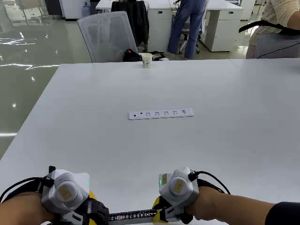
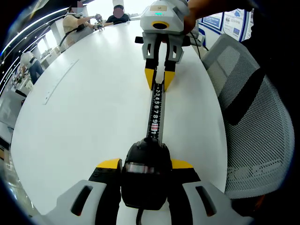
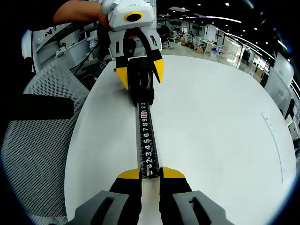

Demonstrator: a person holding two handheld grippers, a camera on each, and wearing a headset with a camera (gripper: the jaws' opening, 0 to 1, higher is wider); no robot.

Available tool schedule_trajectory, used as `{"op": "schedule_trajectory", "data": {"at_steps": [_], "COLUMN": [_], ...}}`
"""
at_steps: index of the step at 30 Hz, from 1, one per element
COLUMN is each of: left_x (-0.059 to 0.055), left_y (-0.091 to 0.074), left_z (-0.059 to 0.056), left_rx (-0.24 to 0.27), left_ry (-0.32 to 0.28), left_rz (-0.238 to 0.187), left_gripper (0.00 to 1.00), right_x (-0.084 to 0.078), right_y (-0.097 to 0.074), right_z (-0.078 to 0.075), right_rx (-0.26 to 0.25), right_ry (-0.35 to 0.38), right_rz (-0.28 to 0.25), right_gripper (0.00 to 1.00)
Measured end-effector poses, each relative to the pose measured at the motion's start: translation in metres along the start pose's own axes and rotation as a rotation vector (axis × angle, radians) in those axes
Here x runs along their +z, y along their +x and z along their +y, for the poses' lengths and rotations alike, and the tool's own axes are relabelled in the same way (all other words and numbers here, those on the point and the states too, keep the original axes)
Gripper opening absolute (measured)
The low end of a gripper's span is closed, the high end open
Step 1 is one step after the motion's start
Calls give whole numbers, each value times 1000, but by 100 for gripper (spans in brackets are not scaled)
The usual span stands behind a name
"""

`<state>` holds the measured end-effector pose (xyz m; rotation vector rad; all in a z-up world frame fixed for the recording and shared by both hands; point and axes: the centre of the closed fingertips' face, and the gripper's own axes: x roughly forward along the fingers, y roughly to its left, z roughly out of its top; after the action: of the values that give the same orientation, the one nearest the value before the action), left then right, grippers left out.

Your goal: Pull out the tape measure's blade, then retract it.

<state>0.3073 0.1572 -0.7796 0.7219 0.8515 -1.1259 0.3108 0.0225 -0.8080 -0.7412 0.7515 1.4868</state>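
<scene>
A black tape measure case point(image 2: 145, 176) sits between the yellow-tipped jaws of my left gripper point(image 2: 145, 164), which is shut on it. From the case the numbered blade point(image 2: 155, 110) runs straight out, low over the white table point(image 1: 211, 140). The blade's end is pinched by my right gripper point(image 3: 150, 173), shut on it. In the right gripper view the blade point(image 3: 145, 136) leads back to the case point(image 3: 140, 84). In the head view both grippers are at the near table edge, left gripper point(image 1: 96, 214) and right gripper point(image 1: 157, 213), with a short stretch of blade point(image 1: 133, 216) between them.
A white power strip point(image 1: 160, 113) lies mid-table. A paper cup point(image 1: 146, 60) stands at the far edge, with a grey mesh chair point(image 1: 110, 35) behind it. Another mesh chair point(image 2: 253, 117) is close to the near edge. People stand and sit beyond the table.
</scene>
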Motion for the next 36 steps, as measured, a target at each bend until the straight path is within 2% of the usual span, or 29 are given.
{"op": "schedule_trajectory", "data": {"at_steps": [36], "left_x": [0], "left_y": [0], "left_z": [0], "left_rx": [4], "left_ry": [-9], "left_rz": [-11], "left_gripper": [32], "right_x": [-12], "right_y": [-8], "right_z": [-3], "right_rx": [-2], "right_ry": [2], "right_rz": [10], "right_gripper": [10]}}
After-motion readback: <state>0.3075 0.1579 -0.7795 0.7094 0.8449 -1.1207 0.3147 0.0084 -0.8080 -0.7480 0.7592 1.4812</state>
